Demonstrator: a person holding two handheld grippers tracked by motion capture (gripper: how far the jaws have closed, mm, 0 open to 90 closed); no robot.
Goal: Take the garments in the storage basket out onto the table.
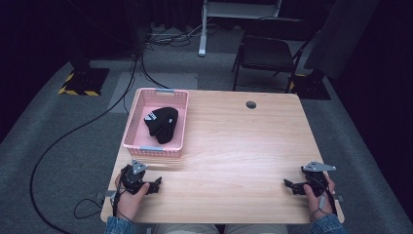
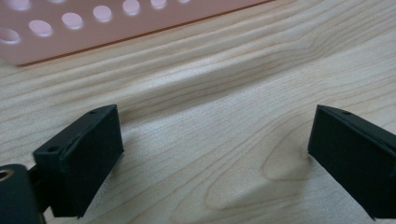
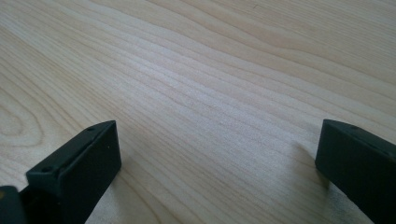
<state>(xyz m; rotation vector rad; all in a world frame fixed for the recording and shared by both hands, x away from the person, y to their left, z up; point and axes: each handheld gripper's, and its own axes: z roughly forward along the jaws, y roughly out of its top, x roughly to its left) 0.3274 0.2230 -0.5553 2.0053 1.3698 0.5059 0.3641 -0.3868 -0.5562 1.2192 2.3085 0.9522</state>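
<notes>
The left gripper (image 1: 157, 185) rested on the bench (image 1: 234, 161) at its near left corner, held in the person's left hand (image 1: 127, 197), its jaws spread wide with only bare wood between them. Just ahead of those jaws, and a little to their left in the left gripper view, stood the basket (image 1: 138, 119), a pink one with round holes in its wall (image 2: 70, 28); it sat near enough that this gripper would probably be the one to work at it. Inside it, beyond the jaws and over the near wall, lay the hat (image 1: 162, 124), a black knitted one slumped toward the middle with a small pale label on its upper left. It touched neither gripper. Lying inside the basket, it looked either stowed there for good or waiting to be lifted out; I could not tell which.

Right of the basket the bench ran bare, apart from a small round hole (image 1: 251, 104) near its far edge.

The right gripper (image 1: 288, 184) rested at the near right corner in the right hand (image 1: 319, 197), jaws likewise spread and empty, well apart from the basket. Both grippers pointed inward toward each other, a posture that read as idle rather than reaching.
</notes>
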